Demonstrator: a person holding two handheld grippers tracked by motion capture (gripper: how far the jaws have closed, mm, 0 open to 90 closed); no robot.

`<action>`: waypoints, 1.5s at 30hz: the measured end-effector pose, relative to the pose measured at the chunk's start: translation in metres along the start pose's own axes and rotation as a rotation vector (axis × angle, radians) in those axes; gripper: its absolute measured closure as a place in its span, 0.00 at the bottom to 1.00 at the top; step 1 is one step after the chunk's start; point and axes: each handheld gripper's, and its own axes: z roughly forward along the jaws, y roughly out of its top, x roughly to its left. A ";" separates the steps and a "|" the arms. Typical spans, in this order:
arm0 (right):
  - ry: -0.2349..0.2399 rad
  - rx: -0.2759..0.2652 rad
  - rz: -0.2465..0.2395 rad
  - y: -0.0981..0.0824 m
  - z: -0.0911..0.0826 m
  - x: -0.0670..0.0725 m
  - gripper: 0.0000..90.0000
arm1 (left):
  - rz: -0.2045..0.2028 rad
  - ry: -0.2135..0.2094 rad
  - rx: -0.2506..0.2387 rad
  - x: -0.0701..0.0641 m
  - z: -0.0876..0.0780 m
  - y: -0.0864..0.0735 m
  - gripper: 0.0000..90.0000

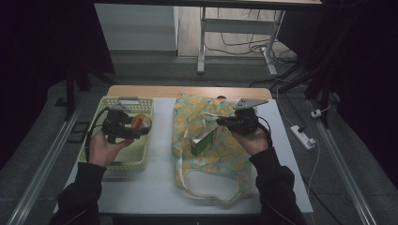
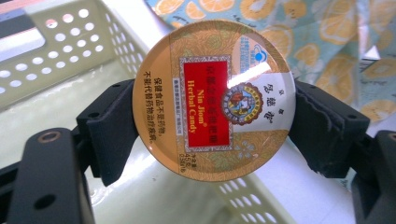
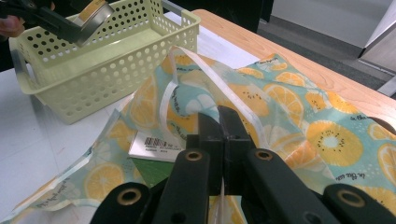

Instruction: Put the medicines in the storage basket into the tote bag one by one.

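at the left of the high view a pale yellow plastic basket (image 1: 121, 161) sits on the white tabletop (image 1: 155, 187), its walls punched with rows of round holes and its floor smooth and glossy. the left tool (image 1: 139, 127) is held over the basket's upper part, and its two black padded jaws pinch a round, flat candy tin (image 2: 214, 100) by its rim, one pad on each side. in the left gripper view the tin takes the centre of the frame: a shiny gold lid with a red label panel and a white patch at its right, catching a bright glare. the tin is clear of the basket floor, with the basket wall at the upper left of that frame.

right of the basket, in the middle of the high view, lies a soft, crumpled fabric bag (image 1: 206, 154) printed with orange slices on pale blue-green, its looped handle lying at the lower middle. a green and white cardboard box (image 1: 202, 143) stands in the bag's mouth. further right, the right tool (image 1: 221, 122) rests over the bag; in the right gripper view its black jaws are pressed together on a thin whitish strap (image 3: 170, 100) of the bag, which rises in a loop above them.
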 end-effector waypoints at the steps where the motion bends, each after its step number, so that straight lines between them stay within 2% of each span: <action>1: 0.000 0.000 0.000 0.000 0.000 0.000 0.99 | 0.004 -0.005 0.000 -0.002 0.000 0.000 0.23; 23: 0.000 0.002 0.000 0.000 0.001 0.001 0.99 | 0.088 -0.100 -0.018 -0.051 -0.001 0.003 0.23; 25: 0.000 0.002 0.000 0.000 0.001 0.001 0.99 | 0.098 -0.121 -0.017 -0.058 0.002 0.003 0.23; 28: 0.000 0.002 0.000 0.000 0.001 0.001 0.99 | 0.105 -0.130 -0.020 -0.063 0.004 0.003 0.23; 29: 0.000 0.002 0.001 0.000 0.001 0.001 0.99 | 0.110 -0.148 -0.021 -0.068 0.005 0.003 0.23; 31: 0.000 0.003 0.001 0.000 0.001 0.000 0.99 | 0.117 -0.151 -0.021 -0.072 0.006 0.003 0.23; 35: 0.001 0.004 0.002 -0.001 0.001 0.001 0.99 | 0.147 -0.186 -0.021 -0.088 0.013 0.004 0.23; 36: 0.001 0.004 0.001 -0.001 0.002 0.001 0.99 | 0.147 -0.186 -0.021 -0.088 0.013 0.004 0.23; 37: 0.001 0.005 0.001 -0.001 0.002 0.001 0.99 | 0.156 -0.202 -0.020 -0.094 0.017 0.005 0.23; 43: 0.002 0.007 0.000 -0.001 0.003 0.000 0.99 | 0.178 -0.236 -0.013 -0.108 0.028 0.006 0.23; 45: 0.002 0.007 -0.001 -0.001 0.003 0.001 0.99 | 0.196 -0.249 -0.010 -0.117 0.036 0.008 0.23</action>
